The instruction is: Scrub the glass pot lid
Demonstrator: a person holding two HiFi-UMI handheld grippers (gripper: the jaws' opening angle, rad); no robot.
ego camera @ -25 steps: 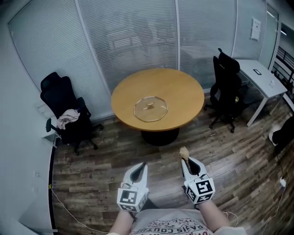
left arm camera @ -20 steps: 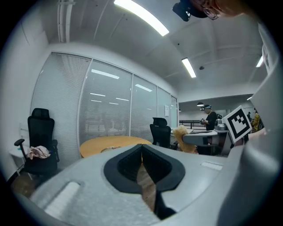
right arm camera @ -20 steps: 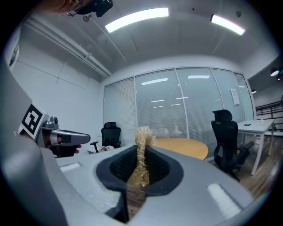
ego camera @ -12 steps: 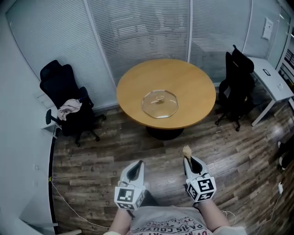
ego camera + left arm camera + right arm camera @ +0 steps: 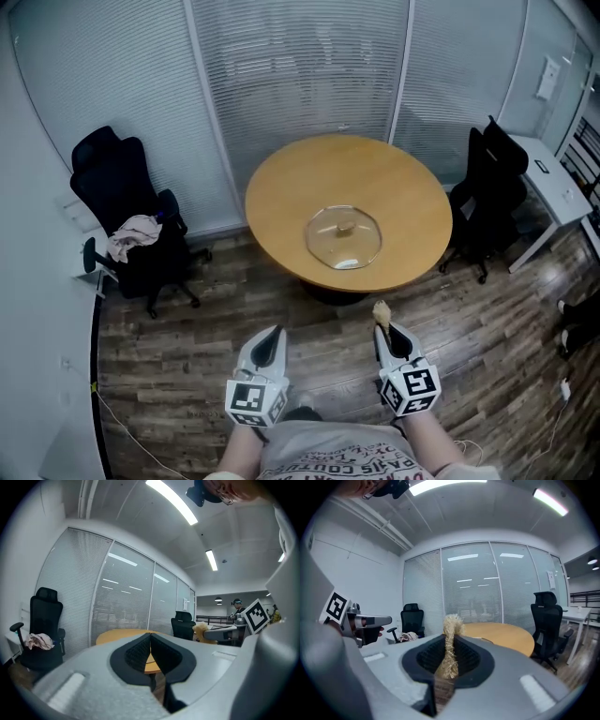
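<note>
Glass pot lid (image 5: 344,236): lies flat with its knob up on the round wooden desk (image 5: 281,187), toward the edge nearest the person. Nothing touches it.
Change: over the last second the desk and lid have slid lower and closer in the head view, while both claws have kept their place low in the frame. I judge that the person is walking up to the desk.
Meaning for the task: this is approach only. Scrubbing has not begun, and a stretch of wood floor (image 5: 187,347) separates the lid from both claws.
Left claw (image 5: 271,336): pads together at the tips, nothing between them, aimed toward the desk.
Right claw (image 5: 382,330): clamped on a straw-coloured scrubber (image 5: 381,309), whose fibre tuft sticks out past the tips and touches nothing else.
Next move, as a judgement: the left claw would likely need to part its jaws to steady the lid while the scrubber works the glass. A smooth lid on a smooth desk may slide.
</note>
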